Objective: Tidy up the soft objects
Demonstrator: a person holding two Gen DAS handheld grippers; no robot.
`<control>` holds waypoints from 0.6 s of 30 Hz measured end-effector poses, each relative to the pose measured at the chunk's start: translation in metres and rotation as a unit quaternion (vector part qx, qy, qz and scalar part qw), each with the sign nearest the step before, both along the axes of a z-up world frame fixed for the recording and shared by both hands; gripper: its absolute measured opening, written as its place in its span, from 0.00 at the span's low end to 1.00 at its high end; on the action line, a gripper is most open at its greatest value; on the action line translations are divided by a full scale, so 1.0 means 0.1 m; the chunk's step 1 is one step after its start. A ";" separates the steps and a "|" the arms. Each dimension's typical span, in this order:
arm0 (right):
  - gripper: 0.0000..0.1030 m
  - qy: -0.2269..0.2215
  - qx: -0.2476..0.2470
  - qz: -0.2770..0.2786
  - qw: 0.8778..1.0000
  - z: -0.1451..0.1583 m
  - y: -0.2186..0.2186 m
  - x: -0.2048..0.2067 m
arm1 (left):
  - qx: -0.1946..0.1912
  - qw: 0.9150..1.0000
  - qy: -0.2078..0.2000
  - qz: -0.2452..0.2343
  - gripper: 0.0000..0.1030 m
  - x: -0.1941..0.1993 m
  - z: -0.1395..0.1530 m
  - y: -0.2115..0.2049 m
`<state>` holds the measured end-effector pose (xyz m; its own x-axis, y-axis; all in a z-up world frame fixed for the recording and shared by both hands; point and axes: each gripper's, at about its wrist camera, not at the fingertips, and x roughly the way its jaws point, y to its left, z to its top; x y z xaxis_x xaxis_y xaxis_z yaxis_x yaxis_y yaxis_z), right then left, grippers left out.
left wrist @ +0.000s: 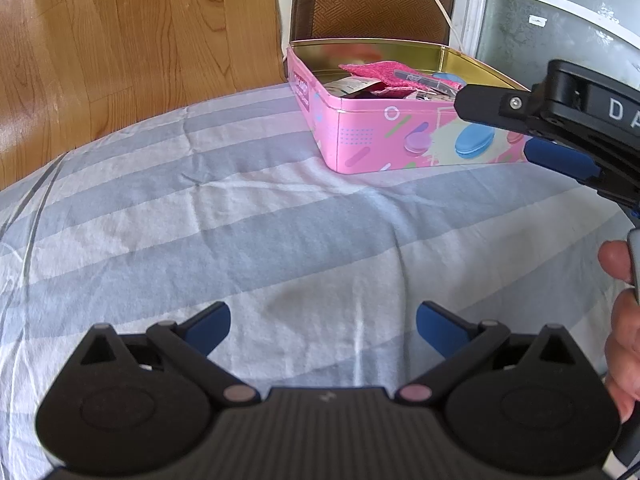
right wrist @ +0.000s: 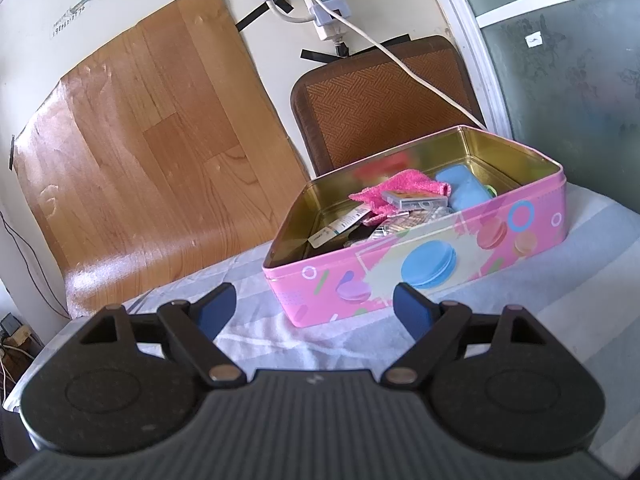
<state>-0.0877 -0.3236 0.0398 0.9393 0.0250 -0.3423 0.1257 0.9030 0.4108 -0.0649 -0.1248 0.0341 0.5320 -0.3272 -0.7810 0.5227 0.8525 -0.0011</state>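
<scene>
An open pink tin box (left wrist: pixel 404 136) with macaron prints stands at the far side of a striped bedsheet (left wrist: pixel 240 216). Inside lie a pink fluffy cloth (right wrist: pixel 400 190), a blue soft item (right wrist: pixel 460 192), a small flat box (right wrist: pixel 414 200) and packets. My left gripper (left wrist: pixel 322 328) is open and empty, low over the sheet, well short of the tin. My right gripper (right wrist: pixel 314 310) is open and empty, just in front of the tin's (right wrist: pixel 440 256) near wall; it also shows in the left wrist view (left wrist: pixel 520 128) beside the tin.
A brown woven chair back (right wrist: pixel 384 100) stands behind the tin. A wood-pattern sheet (right wrist: pixel 140 152) covers the wall at left. A white cable (right wrist: pixel 400 60) hangs from a taped power strip (right wrist: pixel 324 4). A frosted glass door (right wrist: pixel 580 80) is at right.
</scene>
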 end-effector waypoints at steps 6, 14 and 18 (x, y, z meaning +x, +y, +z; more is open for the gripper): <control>0.85 0.000 0.001 -0.001 1.000 0.00 0.00 0.00 | 0.001 1.000 -0.003 -0.003 1.00 -0.01 0.00 0.00; 0.85 0.001 0.002 -0.003 1.000 0.01 0.01 0.00 | -0.001 1.000 -0.003 -0.008 1.00 -0.02 0.01 -0.01; 0.85 0.001 0.002 -0.003 1.000 0.00 0.01 0.00 | -0.003 1.000 0.002 -0.011 1.00 -0.02 0.01 -0.01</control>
